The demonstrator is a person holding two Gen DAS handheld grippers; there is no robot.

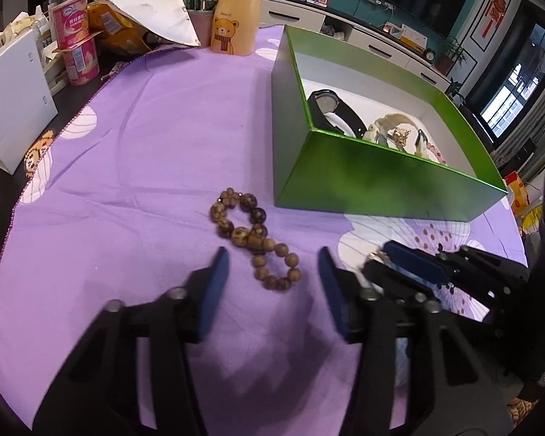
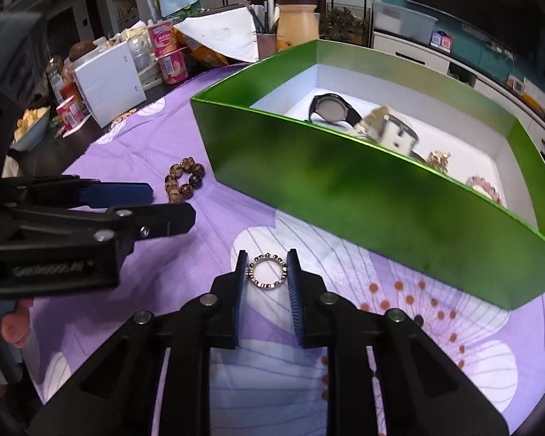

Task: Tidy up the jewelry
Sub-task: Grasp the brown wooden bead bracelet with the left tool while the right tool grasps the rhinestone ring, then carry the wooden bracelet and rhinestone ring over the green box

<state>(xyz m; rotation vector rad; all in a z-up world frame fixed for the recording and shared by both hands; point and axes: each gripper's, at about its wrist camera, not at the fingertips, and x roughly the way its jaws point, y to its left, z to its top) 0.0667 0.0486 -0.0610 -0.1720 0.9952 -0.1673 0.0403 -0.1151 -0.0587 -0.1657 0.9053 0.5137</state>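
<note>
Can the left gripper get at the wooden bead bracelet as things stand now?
Probably yes. The wooden bead bracelet lies bare on the purple cloth, partly between the open left gripper fingers. Nothing covers it; the green box stands apart.

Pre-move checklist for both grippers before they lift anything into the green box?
1. Small silver beaded ring centred between the right gripper fingers: ok.
2. Right pads pressing on the ring: cannot tell; the left pad looks to touch it, the right shows a thin gap.
3. Brown wooden bead bracelet between the left gripper fingers: ok, only its near loop; the far loop lies beyond the tips.
4. Left pads on the bracelet: not ok, clear gaps both sides.
5. Open green cardboard box has free floor: ok, white floor bare near the black round watch.
6. Grippers apart from each other: ok, close side by side.
</note>
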